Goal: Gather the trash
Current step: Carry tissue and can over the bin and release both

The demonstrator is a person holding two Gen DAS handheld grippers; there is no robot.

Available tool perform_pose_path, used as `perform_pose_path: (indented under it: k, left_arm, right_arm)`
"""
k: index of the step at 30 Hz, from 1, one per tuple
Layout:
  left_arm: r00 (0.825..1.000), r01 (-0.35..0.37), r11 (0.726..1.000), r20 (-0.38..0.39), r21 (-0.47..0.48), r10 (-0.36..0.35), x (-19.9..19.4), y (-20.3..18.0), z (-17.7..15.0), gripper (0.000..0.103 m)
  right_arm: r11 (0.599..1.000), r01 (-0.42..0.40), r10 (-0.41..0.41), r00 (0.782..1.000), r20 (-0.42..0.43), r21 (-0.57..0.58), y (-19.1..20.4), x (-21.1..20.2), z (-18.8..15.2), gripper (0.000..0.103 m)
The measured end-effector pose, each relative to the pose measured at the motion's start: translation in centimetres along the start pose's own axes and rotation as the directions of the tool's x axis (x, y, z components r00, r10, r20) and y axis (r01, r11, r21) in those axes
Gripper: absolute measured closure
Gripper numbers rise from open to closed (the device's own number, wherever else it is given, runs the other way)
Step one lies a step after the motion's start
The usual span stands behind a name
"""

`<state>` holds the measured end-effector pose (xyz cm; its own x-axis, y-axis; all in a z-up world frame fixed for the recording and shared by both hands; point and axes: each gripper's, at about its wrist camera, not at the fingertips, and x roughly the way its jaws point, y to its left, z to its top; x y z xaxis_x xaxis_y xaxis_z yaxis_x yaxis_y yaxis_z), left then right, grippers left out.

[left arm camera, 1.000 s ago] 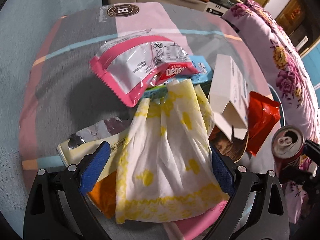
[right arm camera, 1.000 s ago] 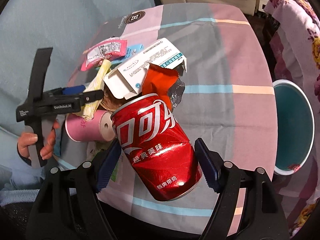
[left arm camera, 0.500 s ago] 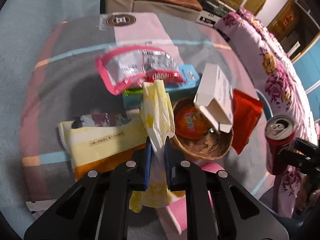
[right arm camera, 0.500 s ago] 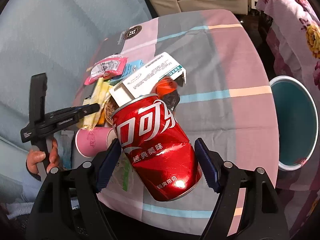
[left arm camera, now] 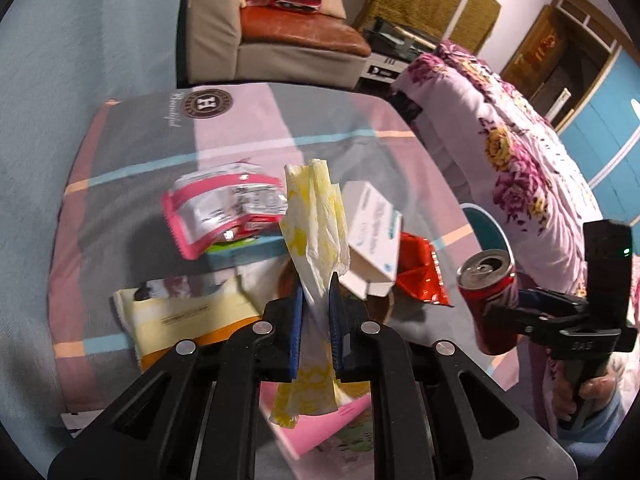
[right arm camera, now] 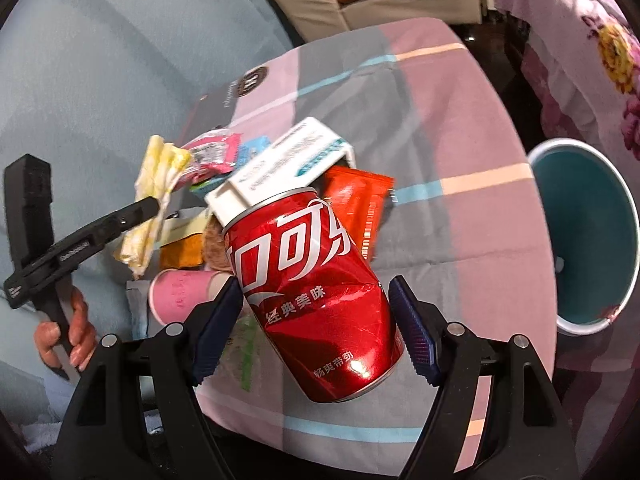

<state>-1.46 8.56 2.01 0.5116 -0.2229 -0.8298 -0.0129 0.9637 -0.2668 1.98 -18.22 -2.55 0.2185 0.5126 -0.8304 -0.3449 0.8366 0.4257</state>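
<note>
My left gripper (left arm camera: 316, 296) is shut on a yellow-and-white paper napkin (left arm camera: 316, 220) and holds it above the trash pile; the napkin also shows in the right wrist view (right arm camera: 158, 184). My right gripper (right arm camera: 316, 304) is shut on a dented red cola can (right arm camera: 316, 292), held tilted above the table's near edge; the can also shows in the left wrist view (left arm camera: 490, 292). On the table lie a pink-and-white wrapper (left arm camera: 218, 212), a white carton (left arm camera: 370, 240), a red pouch (left arm camera: 420, 276) and a yellow packet (left arm camera: 188, 316).
A teal bin with a white rim (right arm camera: 588, 232) stands on the floor right of the table (right arm camera: 460, 140). A pink paper cup (right arm camera: 180, 296) lies on its side near the front. A floral bed cover (left arm camera: 520, 152) is at the right, a sofa (left arm camera: 280, 40) behind.
My left gripper closed on the napkin and lifted it off the pile. My right gripper kept hold of the can and rose a little.
</note>
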Motion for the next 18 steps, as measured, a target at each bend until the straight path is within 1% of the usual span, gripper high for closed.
perform_pose_path:
  k: [2, 4, 5, 10, 11, 14, 18]
  left_arm:
    - [1.0, 0.015, 1.0, -0.001, 0.013, -0.015, 0.1, -0.7, 0.2, 0.091]
    - [1.0, 0.031, 0.999, -0.004, 0.038, -0.031, 0.6, -1.9, 0.6, 0.091]
    - [0.999, 0.04, 0.998, -0.006, 0.047, -0.04, 0.9, -2.4, 0.9, 0.091]
    - [0.996, 0.089, 0.988, -0.018, 0.123, -0.087, 2.8, -7.3, 2.4, 0.091]
    - [0.995, 0.099, 0.986, -0.021, 0.135, -0.097, 3.2, -8.2, 2.6, 0.091]
    - [0.99, 0.139, 0.974, -0.037, 0.177, -0.134, 4.8, -11.9, 3.6, 0.091]
    - [0.983, 0.181, 0.951, -0.071, 0.251, -0.169, 7.7, -17.9, 4.7, 0.091]
  right_arm:
    - [1.0, 0.009, -0.009, 1.0, 0.011, 0.017, -0.6, -0.3, 0.0, 0.032]
    - [0.999, 0.002, -0.004, 0.999, 0.04, 0.052, -1.7, -1.3, 0.2, 0.032]
    - [0.997, 0.007, -0.013, 0.998, 0.066, 0.077, -2.5, -2.1, 0.5, 0.032]
    - [0.985, 0.055, -0.078, 0.988, 0.133, 0.163, -6.0, -4.5, 1.2, 0.032]
    - [0.979, 0.075, -0.106, 0.982, 0.158, 0.19, -7.2, -5.3, 1.3, 0.032]
    - [0.965, 0.105, -0.156, 0.967, 0.203, 0.242, -9.6, -6.9, 1.3, 0.032]
    - [0.93, 0.145, -0.239, 0.937, 0.255, 0.338, -14.2, -9.4, 0.6, 0.032]
